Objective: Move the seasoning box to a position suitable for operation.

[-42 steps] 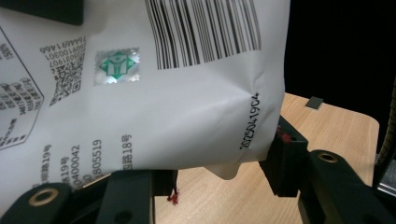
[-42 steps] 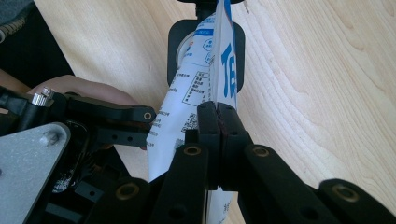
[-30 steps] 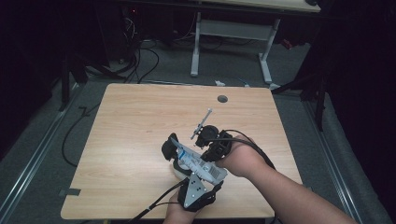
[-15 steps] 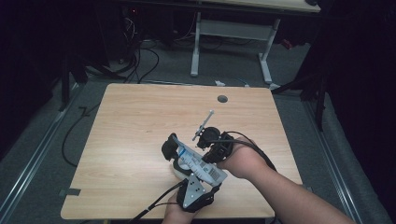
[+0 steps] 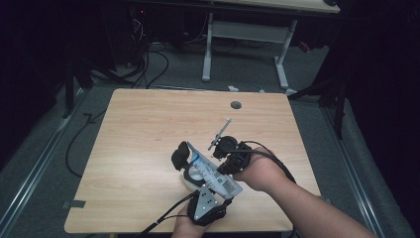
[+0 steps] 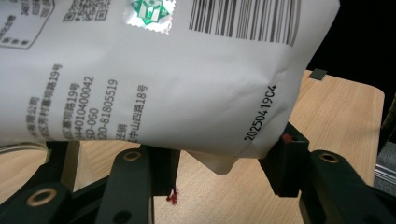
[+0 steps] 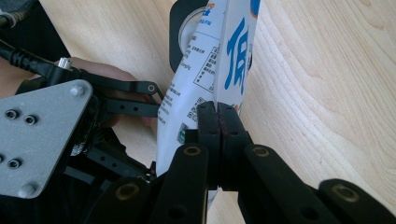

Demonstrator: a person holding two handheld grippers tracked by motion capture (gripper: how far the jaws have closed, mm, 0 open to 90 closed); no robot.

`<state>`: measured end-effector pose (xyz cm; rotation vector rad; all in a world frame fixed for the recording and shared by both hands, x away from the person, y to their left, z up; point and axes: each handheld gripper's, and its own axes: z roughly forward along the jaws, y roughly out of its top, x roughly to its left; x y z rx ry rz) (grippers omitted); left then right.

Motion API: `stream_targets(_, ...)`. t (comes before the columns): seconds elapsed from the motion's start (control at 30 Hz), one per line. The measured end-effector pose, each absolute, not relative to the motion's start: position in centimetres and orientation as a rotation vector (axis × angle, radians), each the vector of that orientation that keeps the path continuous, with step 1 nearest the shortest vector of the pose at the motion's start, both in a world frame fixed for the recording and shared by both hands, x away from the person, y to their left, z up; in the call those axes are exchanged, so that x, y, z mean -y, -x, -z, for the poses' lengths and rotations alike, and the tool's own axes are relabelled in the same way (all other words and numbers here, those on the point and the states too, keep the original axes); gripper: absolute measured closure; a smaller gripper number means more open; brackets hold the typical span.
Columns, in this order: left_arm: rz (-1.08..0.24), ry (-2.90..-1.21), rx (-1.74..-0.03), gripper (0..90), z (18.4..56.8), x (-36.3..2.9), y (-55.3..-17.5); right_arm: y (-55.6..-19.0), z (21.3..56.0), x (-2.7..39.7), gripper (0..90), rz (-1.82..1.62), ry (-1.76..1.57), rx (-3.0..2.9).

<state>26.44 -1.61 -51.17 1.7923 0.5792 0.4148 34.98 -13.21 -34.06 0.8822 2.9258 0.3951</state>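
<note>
A: What is being held over the wooden table (image 5: 138,144)?

B: A white printed pouch (image 5: 214,171) is being held near the table's front edge, above a white round container (image 5: 190,179) whose details cannot be made out.

A: How is it being gripped?

B: Its wide bottom end is being clamped between the part-spread jaws of the left gripper (image 6: 219,172). A thin flap of it is being pinched by the fully closed jaws of the right gripper (image 7: 218,122).
</note>
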Motion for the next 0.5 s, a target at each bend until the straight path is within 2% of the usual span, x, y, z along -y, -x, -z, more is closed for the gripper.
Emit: stream_targets(0.5,-0.381,-1.798,-0.633,57.7,51.85,1.21,-27.01,-34.81,33.77,13.61,90.0,-0.411,-0.885,-2.918)
